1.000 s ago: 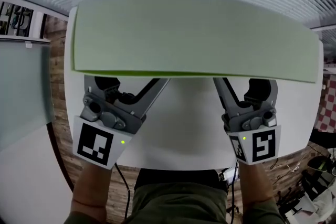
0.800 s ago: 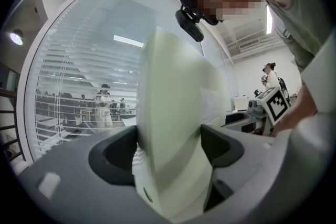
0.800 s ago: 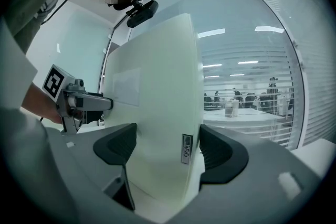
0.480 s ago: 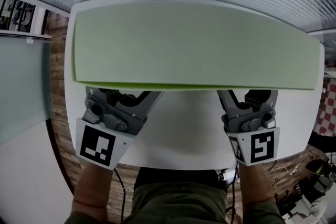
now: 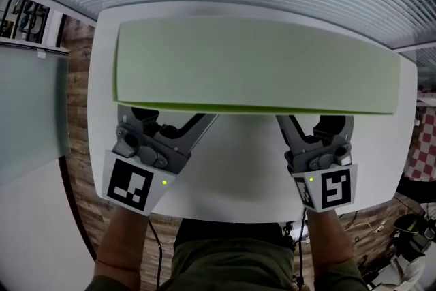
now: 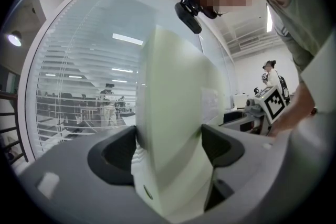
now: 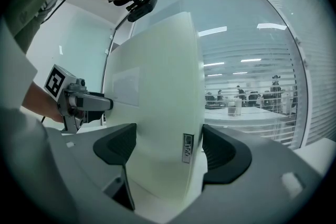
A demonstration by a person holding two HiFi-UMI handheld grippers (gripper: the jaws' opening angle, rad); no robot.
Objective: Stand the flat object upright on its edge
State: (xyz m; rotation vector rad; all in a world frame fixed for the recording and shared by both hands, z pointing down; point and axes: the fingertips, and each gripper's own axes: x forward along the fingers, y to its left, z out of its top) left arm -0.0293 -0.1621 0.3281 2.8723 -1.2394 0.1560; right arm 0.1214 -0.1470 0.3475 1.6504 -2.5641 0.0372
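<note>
The green board [image 5: 255, 65] looks smaller than a moment ago, so it seems to have gone down toward the white table [image 5: 238, 160]. The left claw [image 6: 170, 152] and right claw [image 7: 167, 152] each squeeze its near edge, and the rest sticks out past their tips. It is not standing alone yet.

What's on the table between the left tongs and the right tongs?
Only bare white table lies between the left tongs and right tongs, in the head view; the pale green board both clamp bridges them.
</note>
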